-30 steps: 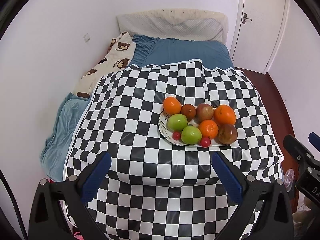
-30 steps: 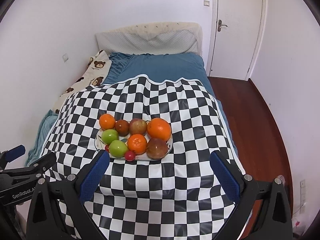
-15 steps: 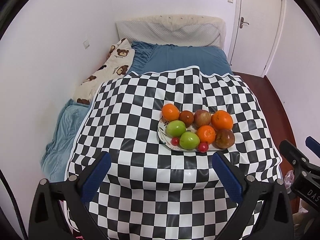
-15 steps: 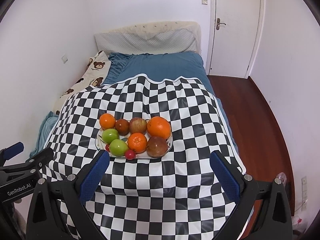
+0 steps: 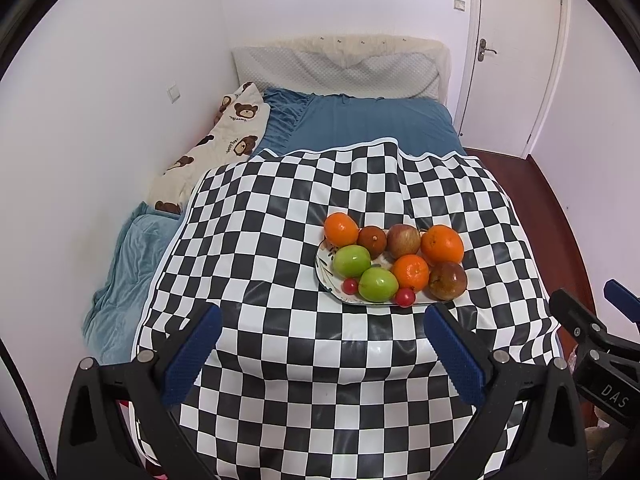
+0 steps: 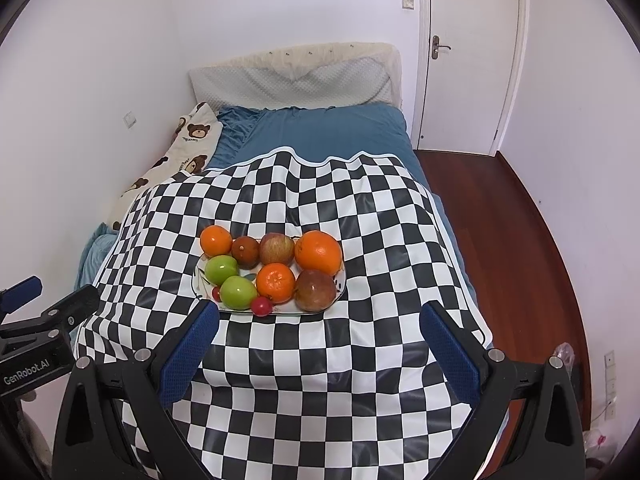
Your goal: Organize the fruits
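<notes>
Fruit sits piled on a white plate (image 5: 325, 276) in the middle of a black-and-white checked cloth (image 5: 256, 248) — the cloth covers the near part of a bed. On the far row, from left to right, lie a small orange (image 5: 341, 228), a brown fruit (image 5: 372, 238), a red apple (image 5: 403, 240) and a big orange (image 5: 442, 244). On the near row lie two green apples (image 5: 352, 261) (image 5: 377, 284), another orange (image 5: 410, 272) and a dark red-brown fruit (image 5: 447, 281). Two little red fruits (image 5: 350, 286) (image 5: 405, 297) rest at the near edge of the plate. All the fruits are packed close and touch each other.

The left gripper (image 5: 320, 354) hangs over the near end of the cloth with its blue pads wide apart, holding nothing. The right gripper (image 6: 318, 350) does the same — pads spread wide, nothing between them. Both are well back from the plate, on its near side. Each gripper shows at the edge of the other's view.

Far behind the cloth are the blue bed sheet (image 5: 372, 124) and a pale pillow (image 5: 340, 68). A bear-print blanket (image 5: 216, 148) lies along the left wall. A white door (image 6: 472, 52) stands at the far right, next to a dark wood floor (image 6: 496, 216).
</notes>
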Available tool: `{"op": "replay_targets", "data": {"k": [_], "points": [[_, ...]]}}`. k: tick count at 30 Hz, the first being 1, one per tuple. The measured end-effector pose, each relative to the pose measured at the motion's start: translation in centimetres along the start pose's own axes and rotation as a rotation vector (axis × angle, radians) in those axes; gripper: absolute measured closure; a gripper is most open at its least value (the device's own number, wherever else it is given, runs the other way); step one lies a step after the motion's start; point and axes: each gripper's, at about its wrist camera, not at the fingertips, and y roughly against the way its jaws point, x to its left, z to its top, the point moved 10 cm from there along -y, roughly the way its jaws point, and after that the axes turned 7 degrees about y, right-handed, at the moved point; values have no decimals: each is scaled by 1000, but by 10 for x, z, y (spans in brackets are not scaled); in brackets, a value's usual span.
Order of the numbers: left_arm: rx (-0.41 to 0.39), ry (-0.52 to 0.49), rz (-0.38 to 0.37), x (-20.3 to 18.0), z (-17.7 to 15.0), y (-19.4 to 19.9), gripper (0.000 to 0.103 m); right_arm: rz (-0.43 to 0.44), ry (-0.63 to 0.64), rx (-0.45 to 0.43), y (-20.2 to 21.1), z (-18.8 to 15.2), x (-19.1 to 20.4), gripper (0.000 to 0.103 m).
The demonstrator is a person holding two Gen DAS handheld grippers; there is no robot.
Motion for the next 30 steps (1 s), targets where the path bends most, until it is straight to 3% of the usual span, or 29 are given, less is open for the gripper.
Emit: {"op": "replay_targets", "data": {"k": [30], "points": [[-5, 1, -3, -1, -1, 3, 0, 11, 13, -7, -2, 4, 3, 1]]}}
